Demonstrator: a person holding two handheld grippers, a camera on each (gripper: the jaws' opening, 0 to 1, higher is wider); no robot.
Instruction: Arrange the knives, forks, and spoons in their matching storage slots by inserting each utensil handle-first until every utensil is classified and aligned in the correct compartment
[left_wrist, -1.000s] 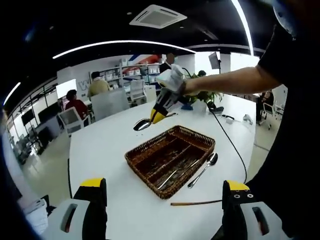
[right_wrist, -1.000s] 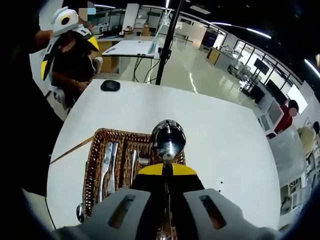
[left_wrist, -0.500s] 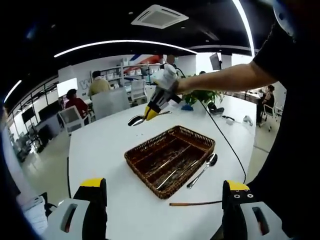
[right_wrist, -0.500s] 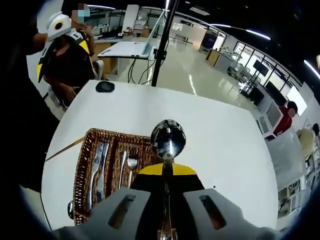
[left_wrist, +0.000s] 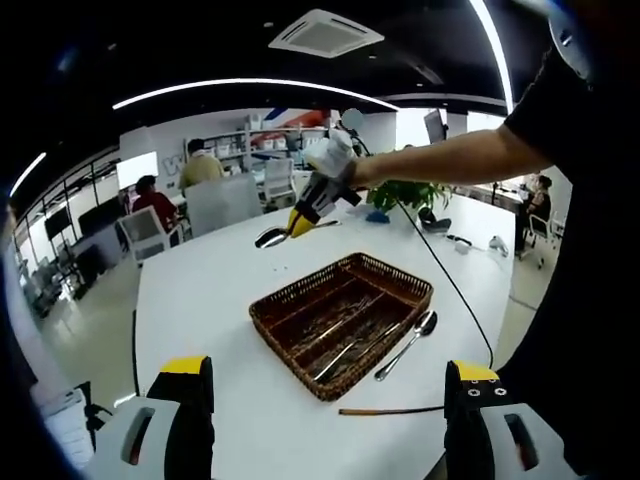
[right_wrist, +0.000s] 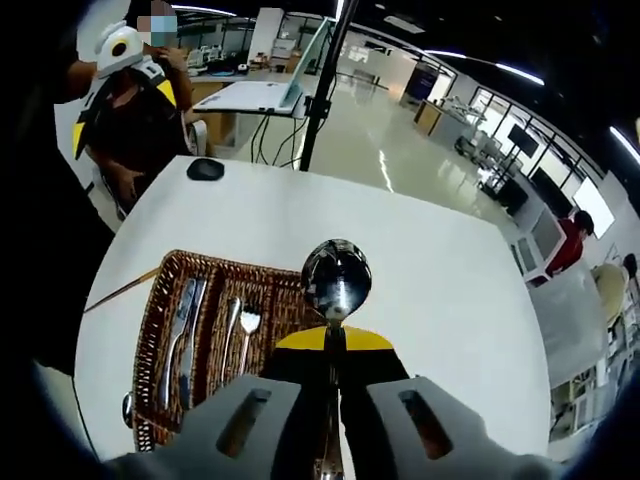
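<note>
Right tool (right_wrist: 334, 345) gripped a shiny metal spoon (right_wrist: 336, 278) above the brown wicker tray (right_wrist: 158, 340). Left tool (left_wrist: 330, 400) hung released. Bare white bench (left_wrist: 210, 290) lay open around the tray.

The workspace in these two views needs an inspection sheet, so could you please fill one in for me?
Surface: white table, round-edged.
Job's things: wicker tray with knives and a fork lying in its slots; one spoon on the table beside the tray; another spoon held bowl-forward.
Clutter: thin brown stick near the table edge; small black object at the far side.
Grippers: right gripper shut on the held spoon, raised above the table; left gripper open, holding nothing.
Cables: black cable running across the table.
Surroundings: open office with chairs, shelves and seated people.
</note>
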